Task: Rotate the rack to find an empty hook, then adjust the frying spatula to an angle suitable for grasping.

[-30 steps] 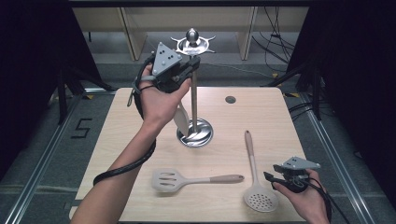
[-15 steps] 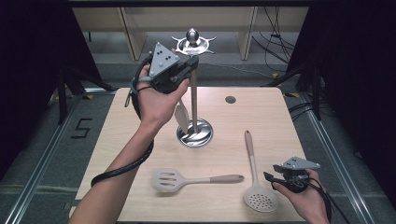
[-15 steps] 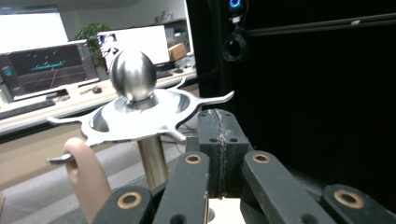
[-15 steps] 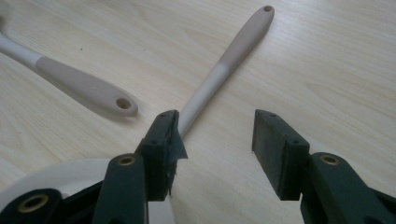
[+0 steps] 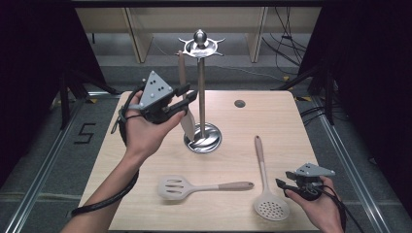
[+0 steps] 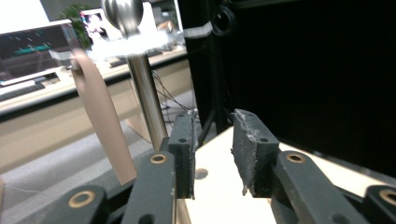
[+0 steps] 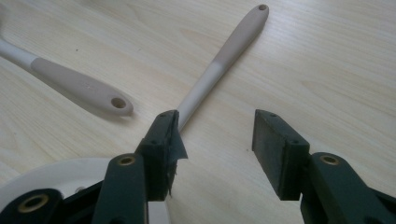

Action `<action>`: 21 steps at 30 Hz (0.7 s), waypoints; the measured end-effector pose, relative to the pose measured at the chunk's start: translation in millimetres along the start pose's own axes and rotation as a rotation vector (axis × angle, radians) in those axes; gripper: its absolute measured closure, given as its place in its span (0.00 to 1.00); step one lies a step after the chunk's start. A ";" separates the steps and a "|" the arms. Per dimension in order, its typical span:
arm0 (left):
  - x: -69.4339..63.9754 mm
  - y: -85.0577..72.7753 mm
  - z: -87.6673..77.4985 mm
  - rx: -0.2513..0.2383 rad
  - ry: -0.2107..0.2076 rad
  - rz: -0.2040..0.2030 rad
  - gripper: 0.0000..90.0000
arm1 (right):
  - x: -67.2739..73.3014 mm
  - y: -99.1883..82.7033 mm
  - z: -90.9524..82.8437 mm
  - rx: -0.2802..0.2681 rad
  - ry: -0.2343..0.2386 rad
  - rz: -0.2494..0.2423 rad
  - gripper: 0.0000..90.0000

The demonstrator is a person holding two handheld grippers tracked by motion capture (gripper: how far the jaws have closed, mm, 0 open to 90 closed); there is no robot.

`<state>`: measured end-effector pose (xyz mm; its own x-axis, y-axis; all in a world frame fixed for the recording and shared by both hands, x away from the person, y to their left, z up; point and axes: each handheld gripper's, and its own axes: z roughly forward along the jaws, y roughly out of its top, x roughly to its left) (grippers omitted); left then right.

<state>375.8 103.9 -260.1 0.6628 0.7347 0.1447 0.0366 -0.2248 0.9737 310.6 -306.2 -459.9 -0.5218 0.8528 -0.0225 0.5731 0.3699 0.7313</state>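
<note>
Table (image 5: 291, 126) | hanging utensil (image 5: 183, 97) head seemingly hidden behind left claw (image 5: 187, 99), just parted, empty

The high view looks forward and down from above the person's side, taking in the whole pale wooden counter (image 5: 291, 126). The left gripper view rides raised, facing level past its black jaws, close to the tall polished steel utensil stand (image 6: 142, 88) (image 5: 201, 97), which both share. The right gripper view sits low, close over the counter (image 7: 327, 70), sharing the white round perforated skimmer with a beige handle (image 7: 219, 60) (image 5: 265, 179).
</note>
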 end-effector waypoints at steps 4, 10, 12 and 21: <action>-2.1 -18.8 3.0 0.083 -0.070 0.044 0.64 | -0.3 -0.2 -2.6 0.008 -0.013 0.004 0.57; -6.0 -42.3 10.4 0.167 -0.140 0.081 0.60 | 3.3 0.2 -3.4 -0.004 -0.006 0.034 0.57; -6.8 -48.8 13.7 0.206 -0.164 0.093 0.59 | 3.4 0.6 -1.8 -0.020 -0.009 0.023 0.57; -14.7 -72.3 35.9 0.405 -0.287 0.140 0.58 | 0.8 3.9 -2.4 0.001 0.002 0.023 0.57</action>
<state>390.2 86.4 -339.0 0.8584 0.4874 0.1597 0.1819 -0.5804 0.7938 311.0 -305.0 -455.4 -0.5101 0.8601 -0.0044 0.5854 0.3509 0.7309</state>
